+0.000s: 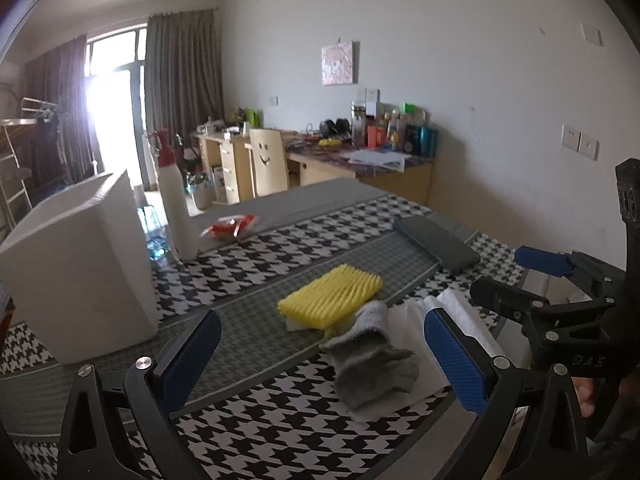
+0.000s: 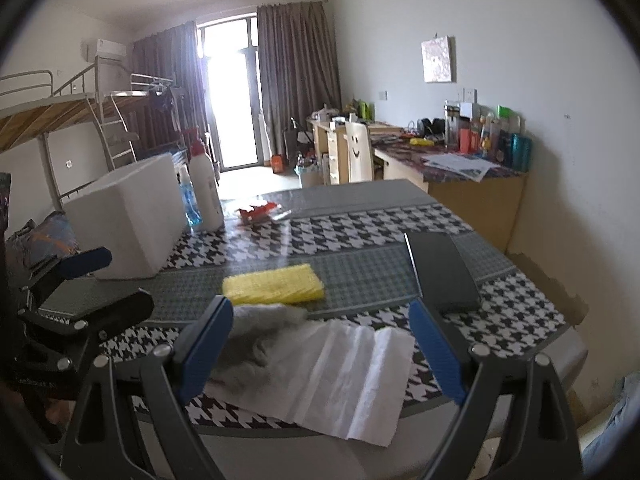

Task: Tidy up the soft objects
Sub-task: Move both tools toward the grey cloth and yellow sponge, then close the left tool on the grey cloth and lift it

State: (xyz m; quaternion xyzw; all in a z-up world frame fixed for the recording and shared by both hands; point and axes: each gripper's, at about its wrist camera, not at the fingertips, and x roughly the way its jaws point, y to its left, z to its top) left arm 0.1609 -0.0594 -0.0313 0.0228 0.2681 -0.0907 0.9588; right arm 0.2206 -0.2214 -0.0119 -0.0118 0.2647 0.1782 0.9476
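Houndstooth table under sponge, sock, tissue.

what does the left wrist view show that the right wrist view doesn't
Only the left wrist view: the sock in full, its top overlapping the sponge, and the open right claw from the side.

Only the right wrist view: the whole paper towel reaching past the table edge, a bunk bed, an air conditioner, and the open left claw.

Both: sponge, sock, white box, bottle, dark case.
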